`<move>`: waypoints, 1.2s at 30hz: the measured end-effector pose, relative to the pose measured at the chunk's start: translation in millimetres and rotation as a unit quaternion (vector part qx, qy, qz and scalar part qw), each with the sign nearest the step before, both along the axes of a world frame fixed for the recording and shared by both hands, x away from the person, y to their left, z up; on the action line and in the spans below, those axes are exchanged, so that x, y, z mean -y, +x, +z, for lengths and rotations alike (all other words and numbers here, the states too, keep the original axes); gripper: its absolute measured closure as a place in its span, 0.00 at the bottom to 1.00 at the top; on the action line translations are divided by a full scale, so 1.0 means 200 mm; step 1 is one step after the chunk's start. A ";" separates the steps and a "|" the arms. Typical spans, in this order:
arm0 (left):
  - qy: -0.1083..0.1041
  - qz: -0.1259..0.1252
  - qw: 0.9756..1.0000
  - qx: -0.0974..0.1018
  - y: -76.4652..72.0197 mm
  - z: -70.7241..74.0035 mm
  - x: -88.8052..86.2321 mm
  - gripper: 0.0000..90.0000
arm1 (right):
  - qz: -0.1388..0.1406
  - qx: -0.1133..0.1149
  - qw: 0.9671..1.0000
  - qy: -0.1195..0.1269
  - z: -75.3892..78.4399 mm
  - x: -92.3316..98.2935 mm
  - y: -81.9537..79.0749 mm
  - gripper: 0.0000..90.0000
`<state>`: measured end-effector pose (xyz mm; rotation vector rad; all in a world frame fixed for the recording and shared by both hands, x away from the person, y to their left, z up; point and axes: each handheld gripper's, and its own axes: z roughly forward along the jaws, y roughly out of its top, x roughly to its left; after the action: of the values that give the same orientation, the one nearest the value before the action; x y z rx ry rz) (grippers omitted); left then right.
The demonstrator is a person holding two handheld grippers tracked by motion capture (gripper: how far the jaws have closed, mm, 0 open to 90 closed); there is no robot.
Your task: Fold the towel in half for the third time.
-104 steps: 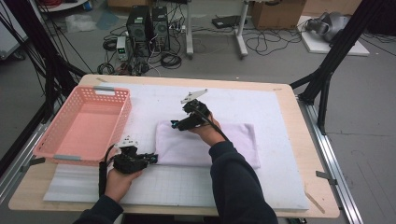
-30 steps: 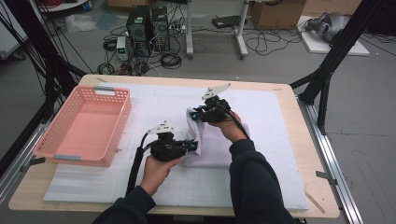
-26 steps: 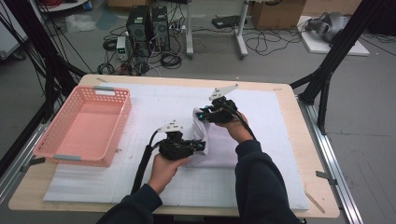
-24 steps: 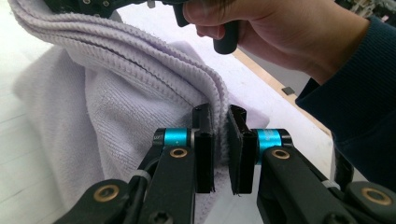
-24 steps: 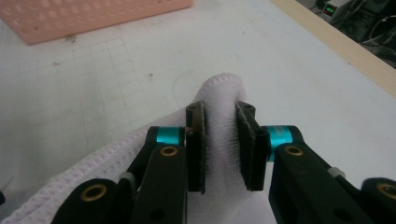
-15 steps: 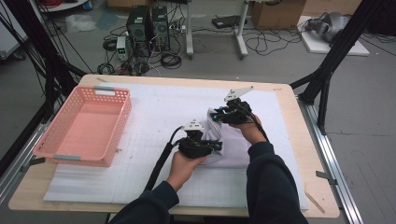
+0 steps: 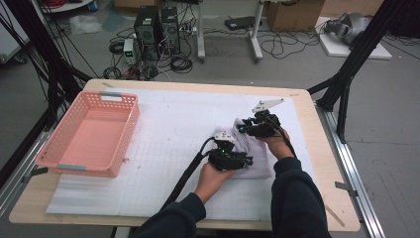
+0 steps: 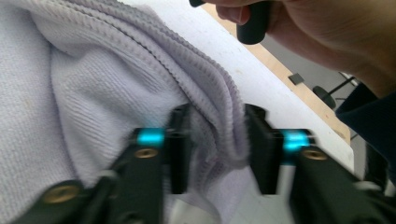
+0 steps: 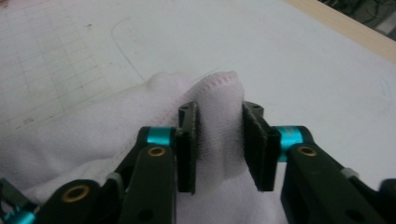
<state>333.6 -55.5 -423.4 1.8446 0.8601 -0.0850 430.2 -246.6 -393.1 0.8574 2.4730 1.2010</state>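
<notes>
High view first: the pale lilac towel [image 7: 253, 157] lies folded on the white mat [image 7: 163, 148], right of the table's middle, and its long axis runs from about 11 o'clock down to 5 o'clock, with the far corner bunched up under the right gripper [image 7: 246, 128]. The pink basket [image 7: 126, 129] sits well apart at 9 o'clock on the wooden table [image 7: 317, 163].

Now the hands. The left hand [image 7: 213, 176] comes in from 6 o'clock, forearm in a dark sleeve, and holds the left gripper [image 7: 247, 161] level, pointing toward 3 o'clock across the towel's near edge. The right hand [image 7: 278, 145] reaches in from 5 o'clock and points its gripper toward 9 o'clock at the towel's far corner, the grey three-cornered plate tilted above it.

Left gripper view: the jaws have just been opening and now stand apart, with a ridge of ribbed cloth [image 8: 93, 84] between them. The fold touches the left pad, while a gap shows at the right one, so nothing is pinched.

Right gripper view: same story! Those jaws have just been opening too, and a hemmed corner [image 9: 219, 88] with pink stitching stands loosely between the pads, not squeezed.

Faint grid lines cross the mat; I can read no writing or label anywhere.
</notes>
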 end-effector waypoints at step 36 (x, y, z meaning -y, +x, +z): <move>0.047 0.153 0.974 0.159 -0.05 -0.03 -1.01 0.21 | -0.092 0.020 0.994 0.056 -0.12 0.20 -0.68 0.65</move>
<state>323.5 146.8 -429.6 1.7292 0.9189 0.4416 295.1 -287.2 -417.3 1.0544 2.2553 1.2870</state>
